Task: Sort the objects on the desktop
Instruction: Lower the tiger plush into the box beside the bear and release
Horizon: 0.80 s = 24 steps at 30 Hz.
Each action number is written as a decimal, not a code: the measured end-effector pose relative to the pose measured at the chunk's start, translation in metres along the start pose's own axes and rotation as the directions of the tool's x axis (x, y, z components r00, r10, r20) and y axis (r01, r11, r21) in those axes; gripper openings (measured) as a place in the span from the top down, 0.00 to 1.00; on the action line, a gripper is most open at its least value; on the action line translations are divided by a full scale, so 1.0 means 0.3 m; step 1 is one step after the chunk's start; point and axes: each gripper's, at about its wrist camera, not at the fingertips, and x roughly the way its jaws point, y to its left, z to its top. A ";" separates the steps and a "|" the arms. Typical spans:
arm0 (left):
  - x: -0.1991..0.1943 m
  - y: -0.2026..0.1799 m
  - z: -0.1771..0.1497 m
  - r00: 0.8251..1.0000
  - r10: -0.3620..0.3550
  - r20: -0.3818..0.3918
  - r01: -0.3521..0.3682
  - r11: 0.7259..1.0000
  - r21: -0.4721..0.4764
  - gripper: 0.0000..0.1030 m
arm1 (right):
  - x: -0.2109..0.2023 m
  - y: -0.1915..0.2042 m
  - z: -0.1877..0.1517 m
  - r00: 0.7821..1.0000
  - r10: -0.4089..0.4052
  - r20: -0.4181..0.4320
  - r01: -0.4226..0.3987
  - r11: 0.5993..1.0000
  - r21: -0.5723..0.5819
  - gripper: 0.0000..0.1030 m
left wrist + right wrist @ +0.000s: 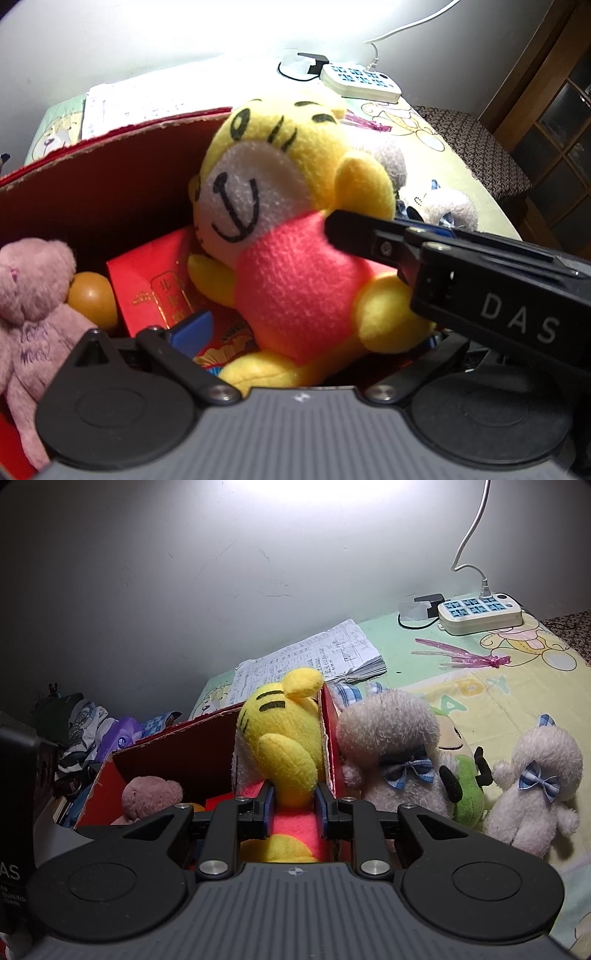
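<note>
Right tongs [293, 805] clamped on yellow plush toy [284, 746], held inside red box [177, 753] beside right wall. Left tongs [299, 325] apart, empty. Advise lowering until seated, then releasing straight, clear of pink bear [33, 295].

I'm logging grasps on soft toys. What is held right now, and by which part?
The right gripper holds the yellow plush toy by its red torso, over the red box; the left gripper is open, holding nothing.
</note>
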 end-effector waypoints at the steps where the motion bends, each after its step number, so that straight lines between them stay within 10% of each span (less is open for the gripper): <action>1: 0.000 -0.001 0.000 1.000 0.002 0.000 -0.002 1.000 0.002 0.00 | -0.001 -0.001 0.000 1.000 0.002 0.001 -0.002 1.000 0.002 0.78; 24: -0.033 -0.017 -0.014 0.997 0.073 0.022 -0.073 0.997 0.026 0.01 | -0.028 -0.019 0.003 0.999 0.035 -0.003 -0.035 0.999 0.034 0.78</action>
